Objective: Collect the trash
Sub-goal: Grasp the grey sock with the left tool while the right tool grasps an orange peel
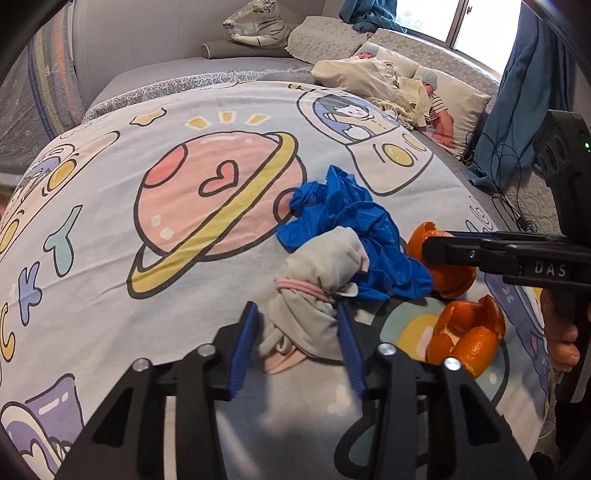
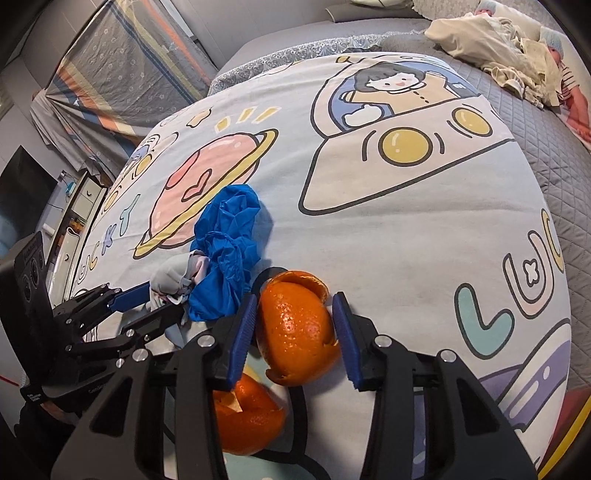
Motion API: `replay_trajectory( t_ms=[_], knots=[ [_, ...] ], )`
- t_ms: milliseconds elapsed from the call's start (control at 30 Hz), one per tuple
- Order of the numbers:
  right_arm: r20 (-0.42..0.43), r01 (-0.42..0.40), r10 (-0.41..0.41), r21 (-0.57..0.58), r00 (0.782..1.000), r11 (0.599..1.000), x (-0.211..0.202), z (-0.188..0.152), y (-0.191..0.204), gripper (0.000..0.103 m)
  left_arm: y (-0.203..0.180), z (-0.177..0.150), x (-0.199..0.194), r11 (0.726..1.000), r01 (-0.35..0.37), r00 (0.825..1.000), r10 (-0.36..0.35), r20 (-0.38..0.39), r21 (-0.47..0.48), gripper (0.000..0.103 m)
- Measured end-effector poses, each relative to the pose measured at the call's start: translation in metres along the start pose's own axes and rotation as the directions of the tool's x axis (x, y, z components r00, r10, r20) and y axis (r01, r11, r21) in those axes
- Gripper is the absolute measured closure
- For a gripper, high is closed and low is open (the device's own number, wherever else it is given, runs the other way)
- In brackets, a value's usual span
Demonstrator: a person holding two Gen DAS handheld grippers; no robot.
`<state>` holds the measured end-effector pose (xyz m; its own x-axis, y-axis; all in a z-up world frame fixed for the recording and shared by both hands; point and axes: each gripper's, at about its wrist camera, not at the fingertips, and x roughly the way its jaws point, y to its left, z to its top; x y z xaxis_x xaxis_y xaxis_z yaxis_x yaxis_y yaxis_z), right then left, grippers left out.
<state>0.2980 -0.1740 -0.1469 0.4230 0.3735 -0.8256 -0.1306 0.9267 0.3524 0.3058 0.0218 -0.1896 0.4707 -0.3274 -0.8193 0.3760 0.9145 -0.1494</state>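
- Because both grippers stand over soft, irregular litter on a bed, each grasp is at risk of slipping or catching the sheet.
- Left gripper: jaws partly closed around the grey sock, a crumpled bundle with pink trim. The right pad touches the cloth; whether the left pad presses it cannot be told, so a firm hold is not confirmed.
- Right gripper: jaws open on either side of the far orange peel. The left pad is just beside the rind and a gap remains at the right pad.
- Risk, left side: the sock lies against the blue glove, so lifting may drag the glove along or shed a loose fold.
- Risk, right side: the peel is a hollow, curved shell, so squeezing may crush it or make it pop out sideways.
- Risk, shared: the two grippers work near each other, and the near orange peel lies under the right gripper's left finger, where it may be knocked.
- Surface: a bedsheet printed with a ringed planet, a rocket and letters, soft enough to bunch under the pads.
- Room: dolls in knit caps rest on pillows by a bright window, a plush tiger lies at the headboard, and a blue curtain hangs above loose black cables.
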Motion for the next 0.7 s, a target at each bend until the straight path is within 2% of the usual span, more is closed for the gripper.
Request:
replay_trajectory(
  t_ms=[133,300,700],
  knots=[
    [-0.001,0.004,-0.004,-0.013,1.0,1.0,0.002,-0.002,0.003,0.064,0.0,0.003,-0.001,1.0,-0.002,1.0,0.002,-0.009,0.003,0.077],
    [0.001,0.014,-0.014,-0.034,1.0,0.999,0.003,-0.002,0.008,0.067,0.001,0.003,-0.004,1.0,-0.007,1.0,0.007,-0.011,-0.001,0.084],
    [0.048,0.039,-0.037,-0.042,0.998,0.998,-0.009,-0.005,0.012,0.074,0.016,-0.006,-0.03,0.999,-0.027,0.999,0.027,0.016,-0.043,0.086]
  ],
)
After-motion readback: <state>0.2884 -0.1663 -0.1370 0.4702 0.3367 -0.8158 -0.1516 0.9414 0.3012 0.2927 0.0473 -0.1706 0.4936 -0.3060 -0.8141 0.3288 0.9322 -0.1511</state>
